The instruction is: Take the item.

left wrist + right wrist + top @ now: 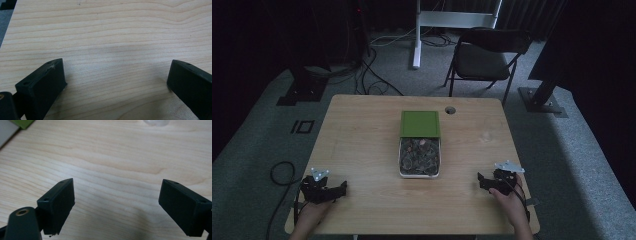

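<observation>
A light wooden table (362,150) stands on grey carpet, and a white tray (420,174) sits at its middle; everything below is placed relative to that tray. The tray holds a heap of small dark pieces (419,155), too small to identify from the high view. A green lid (420,123) lies flat against the tray's far end, overlapping its far edge and leaving the rest of the contents uncovered. The left gripper (343,188) rests near the table's near edge, well to the left of the tray and nearer the person, held in the person's left hand (312,212); in the left gripper view its jaws stand wide apart with bare wood grain between them, grasping nothing. The right gripper (480,181) sits well to the right of the tray, also nearer the person, held in the right hand (507,197); in the right gripper view its jaws are likewise spread wide over bare wood, released and empty, with a corner of the green lid at the upper left of that view. Both grippers are well apart from the tray and touch neither it nor the lid. Beyond the tray, a small round hole (450,110) marks the tabletop near its far edge, and a dark folding chair (484,57) stands on the carpet behind the table
</observation>
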The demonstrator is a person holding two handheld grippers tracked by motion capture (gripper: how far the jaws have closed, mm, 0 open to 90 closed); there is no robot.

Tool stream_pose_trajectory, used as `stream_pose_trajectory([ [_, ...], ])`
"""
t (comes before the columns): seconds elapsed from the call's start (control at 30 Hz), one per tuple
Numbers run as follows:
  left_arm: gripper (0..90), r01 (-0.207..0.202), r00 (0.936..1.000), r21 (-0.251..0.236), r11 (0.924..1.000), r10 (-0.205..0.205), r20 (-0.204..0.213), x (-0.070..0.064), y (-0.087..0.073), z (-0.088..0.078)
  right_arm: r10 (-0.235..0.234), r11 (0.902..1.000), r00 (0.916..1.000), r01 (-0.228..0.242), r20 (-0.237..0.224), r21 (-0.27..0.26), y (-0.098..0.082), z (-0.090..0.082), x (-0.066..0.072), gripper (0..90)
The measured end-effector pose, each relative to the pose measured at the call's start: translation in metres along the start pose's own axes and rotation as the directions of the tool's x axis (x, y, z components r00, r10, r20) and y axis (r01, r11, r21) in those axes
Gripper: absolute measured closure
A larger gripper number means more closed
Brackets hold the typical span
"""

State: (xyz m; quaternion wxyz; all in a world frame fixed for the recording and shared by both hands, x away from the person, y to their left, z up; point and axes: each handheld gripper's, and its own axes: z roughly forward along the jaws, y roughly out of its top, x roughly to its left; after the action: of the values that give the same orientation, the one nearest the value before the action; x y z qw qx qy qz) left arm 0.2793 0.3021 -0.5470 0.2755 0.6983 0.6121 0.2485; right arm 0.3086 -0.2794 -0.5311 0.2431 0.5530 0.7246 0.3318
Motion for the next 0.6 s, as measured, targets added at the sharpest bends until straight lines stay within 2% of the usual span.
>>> stream_pose_trajectory([
  [0.4, 2.2, 0.0, 1.0, 0.0, 1.0, 0.0, 0.0, 0.0, 0.0, 0.0, -0.008, 0.9988, 1.0, 0.008, -0.005, -0.048, 0.017, -0.019, 0.002, 12.8],
  [0.6, 2.2, 0.0, 1.0, 0.0, 1.0, 0.0, 0.0, 0.0, 0.0, 0.0, -0.023, 0.9974, 0.9995, 0.021, -0.022, -0.069, 0.026, -0.026, 0.009, 12.9],
])
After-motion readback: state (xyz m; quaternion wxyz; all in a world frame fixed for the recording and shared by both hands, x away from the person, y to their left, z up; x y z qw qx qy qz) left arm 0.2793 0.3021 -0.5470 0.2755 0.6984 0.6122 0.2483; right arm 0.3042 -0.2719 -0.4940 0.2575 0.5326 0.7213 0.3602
